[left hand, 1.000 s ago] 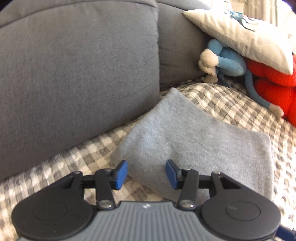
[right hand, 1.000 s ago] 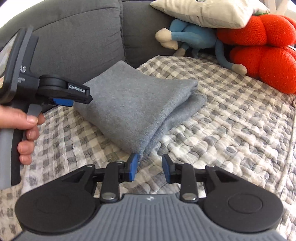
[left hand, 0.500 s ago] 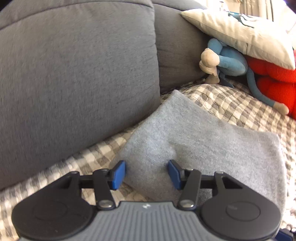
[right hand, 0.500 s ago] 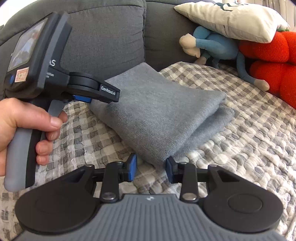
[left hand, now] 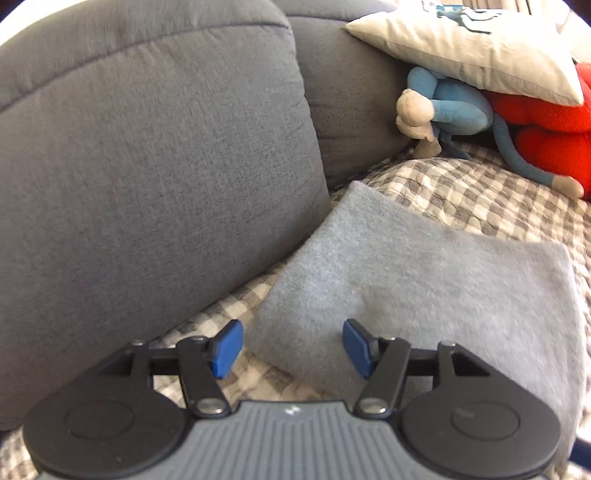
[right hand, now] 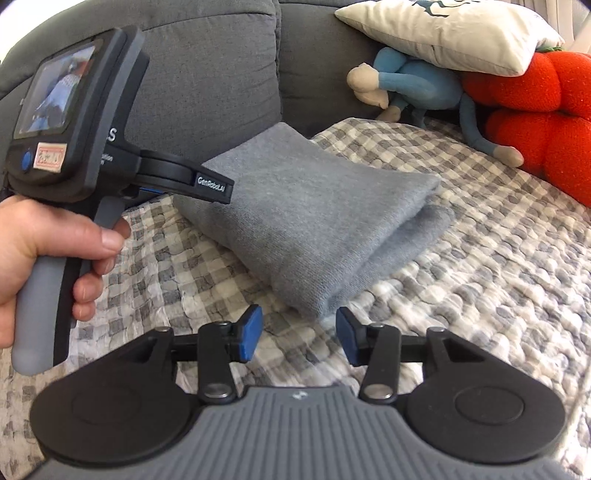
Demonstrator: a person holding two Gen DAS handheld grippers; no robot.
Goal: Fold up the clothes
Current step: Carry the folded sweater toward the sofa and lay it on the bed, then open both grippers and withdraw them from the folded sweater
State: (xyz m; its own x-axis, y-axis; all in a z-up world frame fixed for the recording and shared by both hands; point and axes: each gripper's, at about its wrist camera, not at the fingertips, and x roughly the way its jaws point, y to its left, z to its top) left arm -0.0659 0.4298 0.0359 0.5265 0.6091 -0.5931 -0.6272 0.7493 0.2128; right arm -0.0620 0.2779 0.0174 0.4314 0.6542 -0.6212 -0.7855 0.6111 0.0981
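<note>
A folded grey garment point(left hand: 417, 280) lies on the checked sofa cover point(left hand: 480, 192), also in the right wrist view point(right hand: 310, 218). My left gripper point(left hand: 291, 347) is open and empty, its blue pads point(left hand: 225, 349) either side of the garment's near left corner. My right gripper point(right hand: 299, 336) is open and empty, just short of the garment's near corner. The left gripper's body point(right hand: 88, 147), held in a hand, shows at the garment's left edge in the right wrist view.
Grey sofa back cushions point(left hand: 147, 166) stand behind the garment. A blue plush monkey point(right hand: 413, 85), a red plush point(right hand: 535, 122) and a white pillow point(right hand: 454, 29) sit at the back right. Checked cover point(right hand: 498, 277) spreads to the right.
Both grippers have opened a little wider and drifted left along the garment. The left gripper's body has come closer and higher in the right wrist view.
</note>
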